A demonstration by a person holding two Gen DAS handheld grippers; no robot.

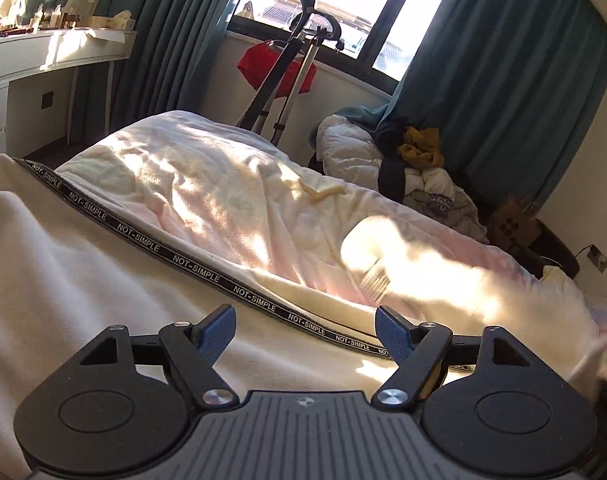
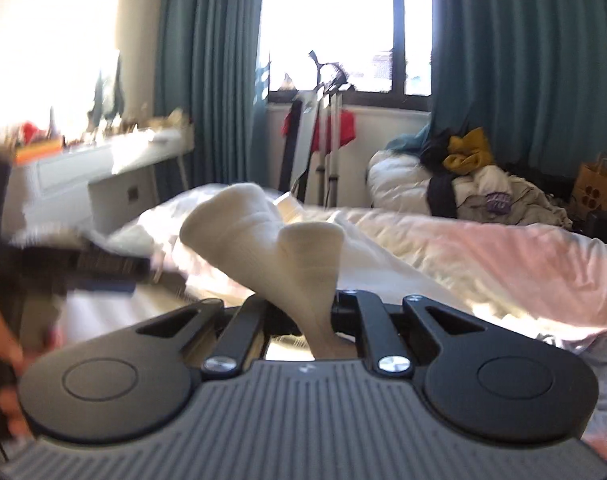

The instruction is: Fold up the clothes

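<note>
A cream garment with a black band printed "NOT-SIMPLE" lies spread on the bed in the left wrist view. My left gripper hovers just above it, jaws wide open and empty, blue pads showing. In the right wrist view my right gripper is shut on a fold of the cream garment, which rises in bunched folds ahead of the jaws. The left gripper shows blurred at left in the right wrist view.
The bed has a rumpled white-and-pink quilt. A pile of clothes and bedding sits at the far right by teal curtains. A garment steamer stand stands at the window. A white dresser is at left.
</note>
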